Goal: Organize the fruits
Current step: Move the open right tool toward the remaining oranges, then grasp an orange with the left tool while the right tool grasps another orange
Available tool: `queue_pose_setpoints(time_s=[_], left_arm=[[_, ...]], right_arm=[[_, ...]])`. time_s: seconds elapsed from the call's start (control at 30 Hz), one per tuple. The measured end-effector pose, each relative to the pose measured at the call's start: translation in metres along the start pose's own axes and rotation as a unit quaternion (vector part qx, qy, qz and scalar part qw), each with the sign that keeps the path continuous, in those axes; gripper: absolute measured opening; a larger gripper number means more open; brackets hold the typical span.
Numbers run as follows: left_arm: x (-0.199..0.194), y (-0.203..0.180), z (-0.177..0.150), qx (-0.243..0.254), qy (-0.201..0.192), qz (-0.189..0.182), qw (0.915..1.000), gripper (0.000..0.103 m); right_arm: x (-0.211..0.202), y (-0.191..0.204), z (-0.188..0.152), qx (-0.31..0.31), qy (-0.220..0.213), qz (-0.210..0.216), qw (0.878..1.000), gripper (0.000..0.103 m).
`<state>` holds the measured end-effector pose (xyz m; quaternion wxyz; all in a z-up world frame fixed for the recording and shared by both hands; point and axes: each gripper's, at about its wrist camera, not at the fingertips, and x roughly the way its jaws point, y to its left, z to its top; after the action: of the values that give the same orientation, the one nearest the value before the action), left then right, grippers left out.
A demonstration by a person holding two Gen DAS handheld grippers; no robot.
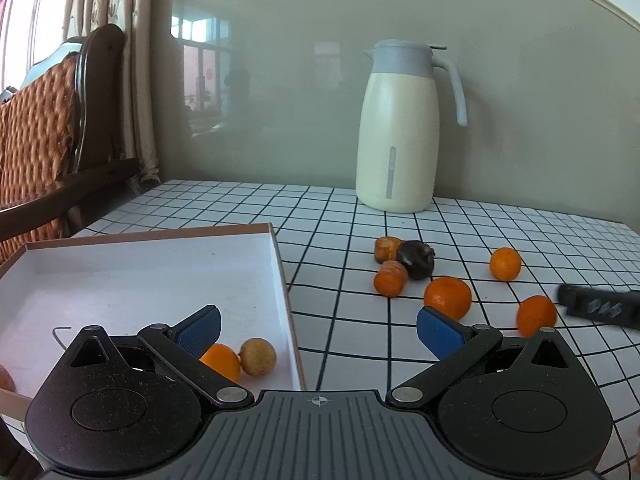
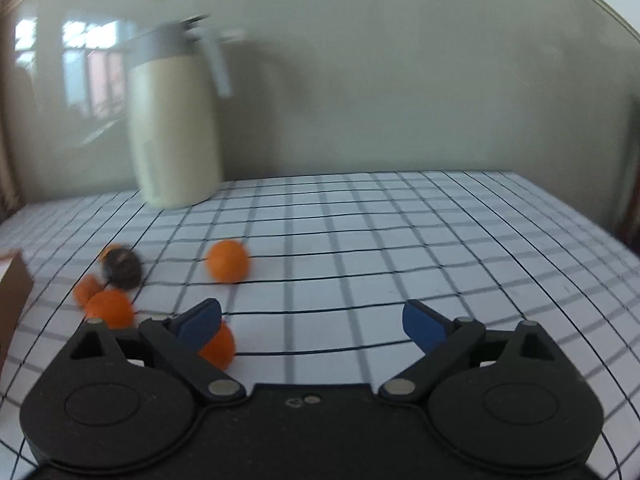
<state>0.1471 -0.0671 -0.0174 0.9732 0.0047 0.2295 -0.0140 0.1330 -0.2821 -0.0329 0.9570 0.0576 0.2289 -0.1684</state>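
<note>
A shallow white box [image 1: 120, 272] sits on the left of the checked table; in its near corner lie an orange [image 1: 222, 362] and a small tan fruit [image 1: 258, 357]. My left gripper [image 1: 318, 330] is open and empty over the box's right edge. On the cloth lie several oranges [image 1: 448, 297], two orange pieces [image 1: 391, 278] and a dark brown fruit [image 1: 417, 259]. My right gripper [image 2: 312, 322] is open and empty, with an orange [image 2: 219, 346] by its left finger; another orange [image 2: 227, 261] lies farther off. The right wrist view is blurred.
A cream thermos jug [image 1: 396, 128] with a grey lid stands at the back by the wall. A black tool part [image 1: 600, 306] shows at the right of the left wrist view. A wooden chair [image 1: 52, 132] stands left of the table. The box corner [image 2: 14, 296] shows in the right wrist view.
</note>
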Motion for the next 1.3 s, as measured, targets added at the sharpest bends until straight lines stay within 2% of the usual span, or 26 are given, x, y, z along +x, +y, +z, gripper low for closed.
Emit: queue_pose_setpoints(time_s=[0.17,0.3,0.53,0.7,0.8,0.9,0.93,1.0,1.1,1.3], left_arm=[[0.000,-0.005,0.000,0.001,-0.001,-0.006,1.0000,0.103],[0.002,-0.013,-0.002,0.008,0.000,-0.012,0.9999,0.103],[0.009,-0.029,-0.004,0.021,0.002,-0.024,0.9995,0.103],[0.013,-0.038,-0.004,0.030,-0.002,-0.017,0.9994,0.103],[0.016,-0.040,0.000,0.029,0.000,-0.037,0.9989,0.103],[0.016,-0.047,0.000,0.055,-0.019,-0.032,0.9978,0.103],[0.017,-0.049,0.001,0.056,-0.016,-0.039,0.9976,0.102],[0.022,-0.051,0.000,0.052,-0.005,-0.050,0.9974,0.083],[0.032,-0.054,-0.001,0.044,0.014,-0.058,0.9973,0.080],[0.044,-0.067,0.004,0.054,0.009,-0.070,0.9961,0.079]], right_arm=[[-0.014,-0.031,0.005,0.057,-0.024,0.043,0.997,0.091],[-0.016,-0.030,0.003,0.049,-0.024,0.057,0.997,0.088],[-0.011,-0.019,0.000,0.027,-0.006,0.089,0.996,0.068],[-0.009,-0.013,-0.001,0.017,0.001,0.105,0.994,0.060],[-0.008,-0.011,-0.001,0.019,0.005,0.111,0.994,0.058],[-0.007,-0.009,0.000,0.018,0.007,0.118,0.993,0.053],[-0.006,-0.007,0.000,0.015,0.008,0.119,0.993,0.051],[-0.003,-0.003,0.000,0.012,0.010,0.121,0.993,0.051],[-0.001,0.001,0.000,0.005,0.012,0.123,0.992,0.050],[0.008,0.003,0.002,0.010,0.021,0.120,0.992,0.048]])
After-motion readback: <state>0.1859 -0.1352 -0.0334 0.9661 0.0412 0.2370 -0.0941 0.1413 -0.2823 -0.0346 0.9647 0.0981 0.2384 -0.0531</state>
